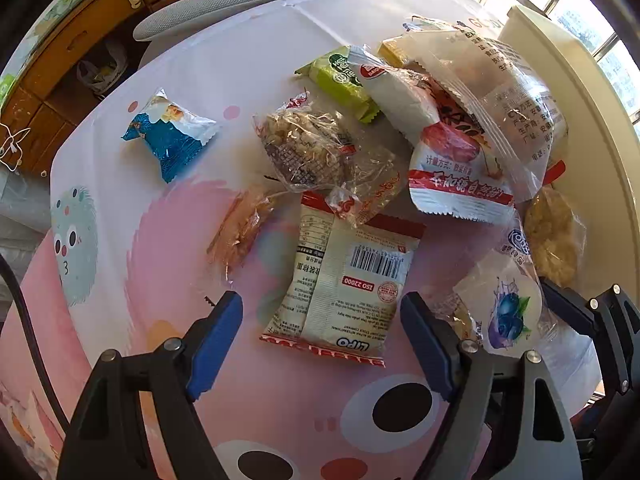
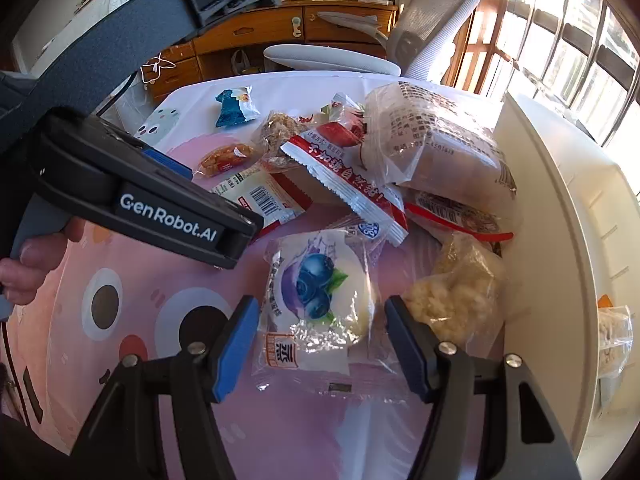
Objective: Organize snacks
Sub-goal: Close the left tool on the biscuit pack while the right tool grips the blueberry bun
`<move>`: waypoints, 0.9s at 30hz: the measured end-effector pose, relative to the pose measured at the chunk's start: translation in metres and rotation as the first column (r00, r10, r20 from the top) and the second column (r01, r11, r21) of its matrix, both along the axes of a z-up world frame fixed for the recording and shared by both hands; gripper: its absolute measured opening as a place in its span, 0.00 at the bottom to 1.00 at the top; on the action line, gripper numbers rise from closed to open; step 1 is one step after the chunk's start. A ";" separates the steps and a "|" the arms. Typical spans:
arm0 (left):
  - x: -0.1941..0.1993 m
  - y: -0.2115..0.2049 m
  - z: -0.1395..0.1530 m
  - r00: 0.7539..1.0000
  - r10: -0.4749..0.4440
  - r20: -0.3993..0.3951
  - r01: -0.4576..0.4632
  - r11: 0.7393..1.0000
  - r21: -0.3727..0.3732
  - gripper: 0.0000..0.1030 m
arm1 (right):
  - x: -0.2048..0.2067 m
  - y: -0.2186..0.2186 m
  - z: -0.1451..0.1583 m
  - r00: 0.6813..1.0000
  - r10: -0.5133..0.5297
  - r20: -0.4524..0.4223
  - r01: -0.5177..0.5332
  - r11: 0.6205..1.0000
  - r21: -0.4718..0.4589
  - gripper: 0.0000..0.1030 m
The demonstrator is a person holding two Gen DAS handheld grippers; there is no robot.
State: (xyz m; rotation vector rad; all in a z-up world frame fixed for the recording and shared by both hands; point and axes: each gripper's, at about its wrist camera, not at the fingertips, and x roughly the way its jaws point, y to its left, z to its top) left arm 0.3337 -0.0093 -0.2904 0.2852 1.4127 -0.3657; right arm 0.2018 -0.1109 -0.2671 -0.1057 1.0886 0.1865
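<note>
Blue packet [image 1: 170, 140] sits alone at far left of the worktop [image 1: 120, 280], well apart from the main pile. Left hand-held gripper [image 1: 322, 322] is released, jaws wide on either side of the LIPO packet [image 1: 344, 280], which lies flat, label side up; nothing gripped. Right of that, right hand-held gripper [image 2: 318, 332] is also released, jaws straddling the blueberry packet [image 2: 320, 296], no contact that I can see. Rice puff bag [image 2: 456, 296] is just beside its right jaw. White bin [image 2: 560, 240] at far right, one clear bag already inside.

Risks, my read:
- right jaw catches the rice puff bag film on closing, so both lift or it gets dragged
- slick wrapper slips out if only loose film gets pinched
- both grippers working close together, could bump
</note>
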 end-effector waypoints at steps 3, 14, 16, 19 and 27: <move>0.008 -0.005 -0.006 1.000 -0.007 -0.012 0.007 1.000 0.005 0.78 | 0.003 0.002 -0.003 1.000 0.013 0.001 -0.013 1.000 -0.005 0.64; 0.022 -0.018 -0.020 1.000 -0.005 -0.025 0.005 1.000 -0.002 0.77 | 0.008 0.014 -0.012 0.998 0.059 -0.024 -0.060 0.997 -0.054 0.64; 0.022 -0.018 -0.021 1.000 -0.007 -0.024 0.007 1.000 -0.005 0.73 | 0.009 0.014 -0.013 0.998 0.059 -0.026 -0.061 0.997 -0.056 0.61; 0.024 -0.020 -0.022 1.000 -0.010 -0.008 0.010 1.000 0.002 0.62 | 0.010 0.014 -0.013 0.998 0.058 -0.032 -0.060 0.996 -0.060 0.58; 0.026 -0.015 -0.014 1.000 0.022 -0.010 -0.022 1.000 -0.019 0.46 | 0.011 0.013 -0.012 0.997 0.062 -0.056 -0.066 0.995 -0.068 0.55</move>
